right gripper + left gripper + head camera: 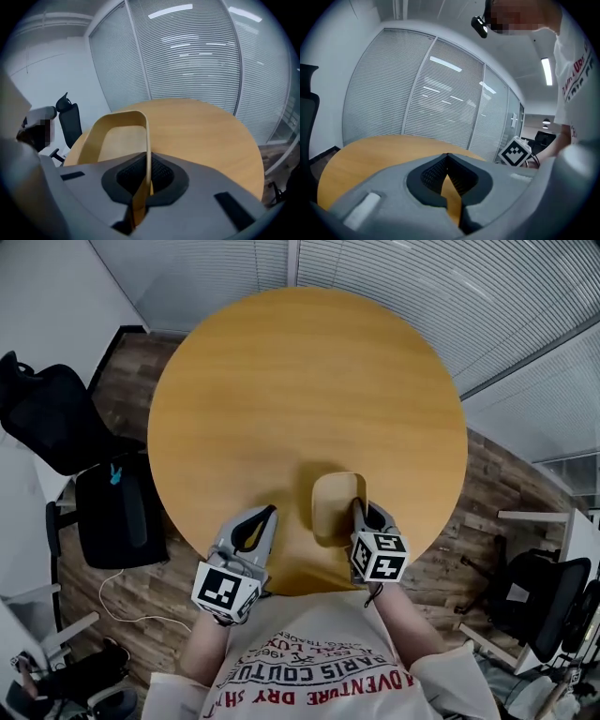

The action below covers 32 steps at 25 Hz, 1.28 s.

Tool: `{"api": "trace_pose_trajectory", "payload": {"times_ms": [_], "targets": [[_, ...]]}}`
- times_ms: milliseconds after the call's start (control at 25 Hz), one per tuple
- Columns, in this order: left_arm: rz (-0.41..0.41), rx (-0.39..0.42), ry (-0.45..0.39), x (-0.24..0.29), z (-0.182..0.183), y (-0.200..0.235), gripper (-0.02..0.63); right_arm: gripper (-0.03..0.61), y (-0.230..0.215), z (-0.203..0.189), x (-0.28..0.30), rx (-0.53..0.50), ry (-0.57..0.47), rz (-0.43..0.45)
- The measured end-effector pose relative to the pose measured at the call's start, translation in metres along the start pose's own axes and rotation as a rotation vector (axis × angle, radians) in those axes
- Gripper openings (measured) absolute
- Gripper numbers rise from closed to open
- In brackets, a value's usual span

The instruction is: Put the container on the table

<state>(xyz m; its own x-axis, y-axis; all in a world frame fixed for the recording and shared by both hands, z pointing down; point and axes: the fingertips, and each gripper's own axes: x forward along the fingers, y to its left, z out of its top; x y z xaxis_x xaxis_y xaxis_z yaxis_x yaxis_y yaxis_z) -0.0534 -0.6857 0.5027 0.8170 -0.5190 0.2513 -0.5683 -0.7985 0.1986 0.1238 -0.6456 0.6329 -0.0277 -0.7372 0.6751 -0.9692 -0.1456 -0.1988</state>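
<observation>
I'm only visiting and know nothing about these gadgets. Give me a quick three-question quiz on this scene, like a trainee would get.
1. True or false: the left gripper is holding the container.
2. Which part of the container does the right gripper clamp with its fingers? A) its right-hand wall B) its far wall C) its floor
3. Fill in: the top of the table is ____ in shape.

Key
1. False: its fingers are shut on nothing, beside the container.
2. A
3. round
</observation>
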Motion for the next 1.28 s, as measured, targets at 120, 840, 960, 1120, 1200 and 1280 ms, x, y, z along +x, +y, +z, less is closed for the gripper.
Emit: {"api": "trace_pose_trajectory", "payload": {"times_ms": [120, 840, 960, 1120, 1200, 1280], "targets": [[0.011, -0.007, 0.020, 0.013, -0.006, 0.009, -0.003, 0.011, -0.003, -0.012, 0.023, -0.019, 0.060, 0.012], [0.021, -0.058, 0.092, 0.043, -0.030, 0.028, -0.003, 0.012, -0.019, -0.046, 0.080, 0.002, 0.208, -0.049], [0.021, -0.055, 0.093, 0.040, -0.030, 0.029, -0.002, 0.012, -0.019, -0.046, 0.081, 0.019, 0.208, -0.055], [0.021, -0.052, 0.083, 0.034, -0.026, 0.029, -0.003, 0.027, -0.015, -0.048, 0.080, 0.056, 0.215, -0.039], [0.020, -0.052, 0.082, 0.032, -0.025, 0.028, -0.002, 0.095, -0.014, -0.044, 0.079, 0.062, 0.216, -0.027], [0.020, -0.055, 0.082, 0.030, -0.025, 0.028, -0.002, 0.105, -0.014, -0.037, 0.078, 0.057, 0.203, -0.024]]}}
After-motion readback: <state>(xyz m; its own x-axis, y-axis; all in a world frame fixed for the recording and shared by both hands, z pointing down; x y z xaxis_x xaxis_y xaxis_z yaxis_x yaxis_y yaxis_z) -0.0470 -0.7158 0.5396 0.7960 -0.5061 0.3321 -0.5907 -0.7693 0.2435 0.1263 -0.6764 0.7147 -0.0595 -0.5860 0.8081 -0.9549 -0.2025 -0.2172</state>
